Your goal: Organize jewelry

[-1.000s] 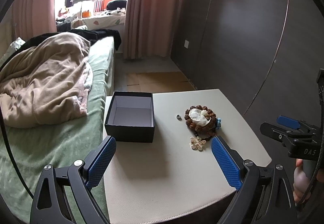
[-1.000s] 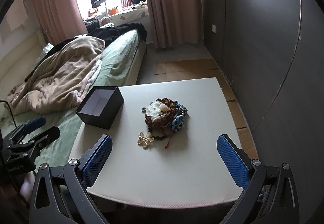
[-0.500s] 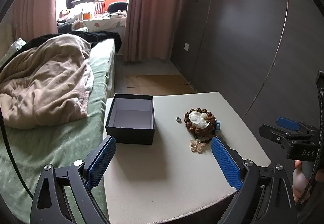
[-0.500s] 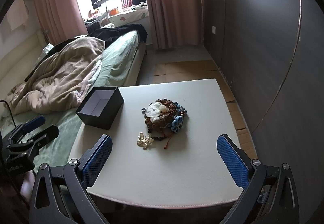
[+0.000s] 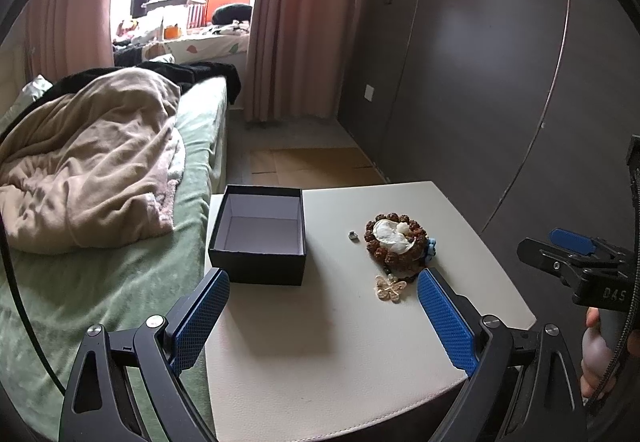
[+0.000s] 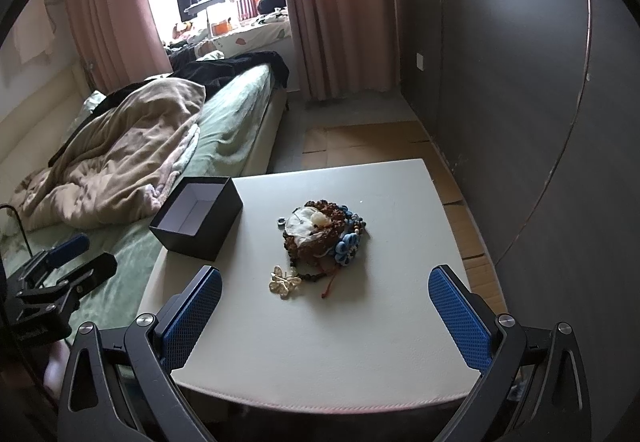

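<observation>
Open black box (image 5: 258,238) on table (image 5: 320,354), its interior bare; jewelry pile (image 6: 324,232) beside it. Left gripper (image 5: 320,318) and right gripper (image 6: 326,310) hover low over the near edge, jaws spread wide, holding nothing.

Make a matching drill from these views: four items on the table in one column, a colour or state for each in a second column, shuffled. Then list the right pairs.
Column one:
1. box
2. butterfly ornament
3. beaded bracelet
4. small ring

Column two:
A. brown, coiled in a heap with a white piece lying on top
B. black outside, open and empty
C. silvery, lying alone between the box and the heap
D. pale gold, flat on the table nearest the grippers

Pairs: 1-B, 2-D, 3-A, 4-C
</observation>
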{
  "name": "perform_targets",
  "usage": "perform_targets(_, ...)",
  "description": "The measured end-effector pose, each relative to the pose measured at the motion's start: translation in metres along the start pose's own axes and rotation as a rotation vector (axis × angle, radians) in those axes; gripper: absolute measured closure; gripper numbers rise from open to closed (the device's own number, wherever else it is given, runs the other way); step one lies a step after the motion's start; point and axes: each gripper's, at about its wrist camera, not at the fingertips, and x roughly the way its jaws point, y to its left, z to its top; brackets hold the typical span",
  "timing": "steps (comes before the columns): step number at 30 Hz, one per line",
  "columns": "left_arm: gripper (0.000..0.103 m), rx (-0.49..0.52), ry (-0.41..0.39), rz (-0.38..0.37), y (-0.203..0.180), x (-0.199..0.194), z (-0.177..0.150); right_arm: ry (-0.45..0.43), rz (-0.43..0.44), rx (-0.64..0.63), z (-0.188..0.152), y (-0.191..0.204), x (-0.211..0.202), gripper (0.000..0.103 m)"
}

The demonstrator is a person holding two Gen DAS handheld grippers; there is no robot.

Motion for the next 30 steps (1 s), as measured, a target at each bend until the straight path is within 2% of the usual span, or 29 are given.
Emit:
perform_targets(13,0.008,-0.003,0.0,-0.009,0.0,0.002,-0.003,0.002,0.004,0.011,0.0,-0.002,0.002,0.0)
perform_targets(22,0.008,-0.004,-0.006,-0.05,-0.001,0.006,0.002,0.018,-0.005,0.041,-0.001,-0.009,0.012,0.0)
perform_targets(30,0.009,-0.002,0.045,-0.058,-0.007,0.033,0.002,0.067,-0.006,0.17,0.003,-0.035,0.032,0.0)
